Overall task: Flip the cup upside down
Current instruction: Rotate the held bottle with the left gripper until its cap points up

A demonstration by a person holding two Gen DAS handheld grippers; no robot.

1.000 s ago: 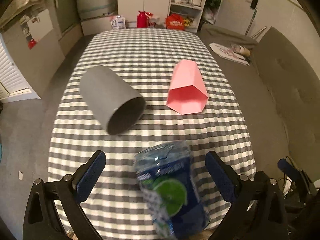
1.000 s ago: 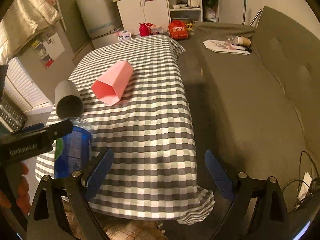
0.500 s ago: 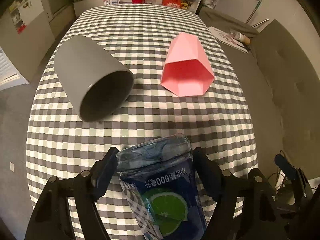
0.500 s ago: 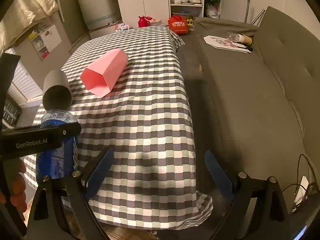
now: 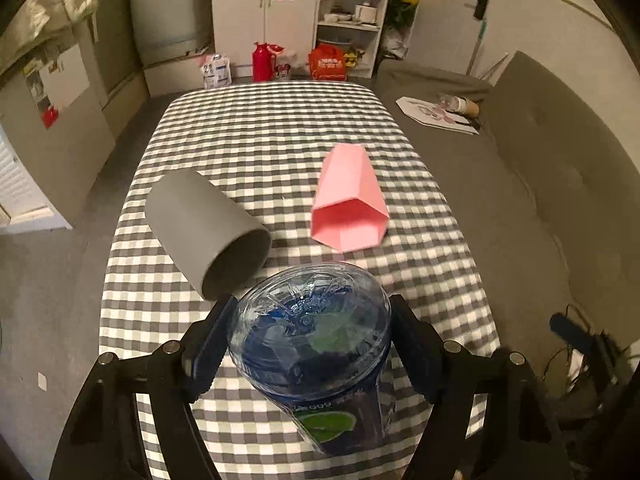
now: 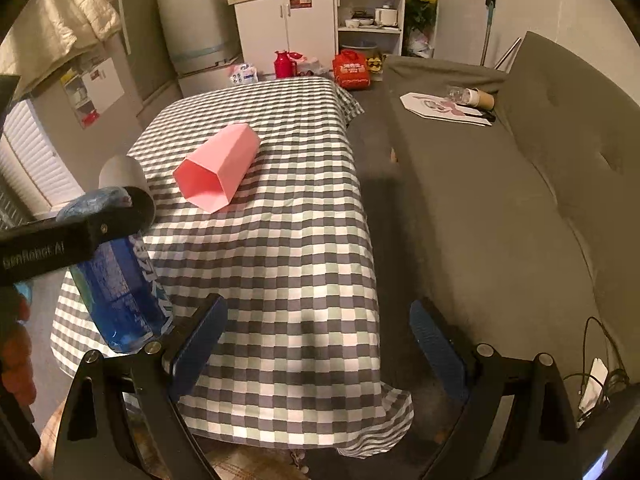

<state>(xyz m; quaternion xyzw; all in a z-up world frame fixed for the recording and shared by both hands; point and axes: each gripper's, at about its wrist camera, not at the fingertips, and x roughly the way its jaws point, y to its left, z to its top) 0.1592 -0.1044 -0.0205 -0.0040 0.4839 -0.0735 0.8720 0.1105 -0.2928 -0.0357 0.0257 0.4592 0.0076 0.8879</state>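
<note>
The left gripper point(image 5: 310, 344) pinches the blue cup point(image 5: 316, 344) at 6 o'clock (its lower end is cut off); the right gripper point(image 6: 316, 340) stands spread over the table point(image 6: 288, 240).

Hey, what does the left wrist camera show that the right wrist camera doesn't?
Only the left wrist view shows the left gripper with its jaws pressed on both sides of the blue cup, and the gray cup's open mouth. Only the right wrist view shows the right gripper, jaws apart and holding nothing, and the cloth's near edge hanging off the table. Both show the pink cup lying on its side on the checked tablecloth, and the gray sofa.
</note>
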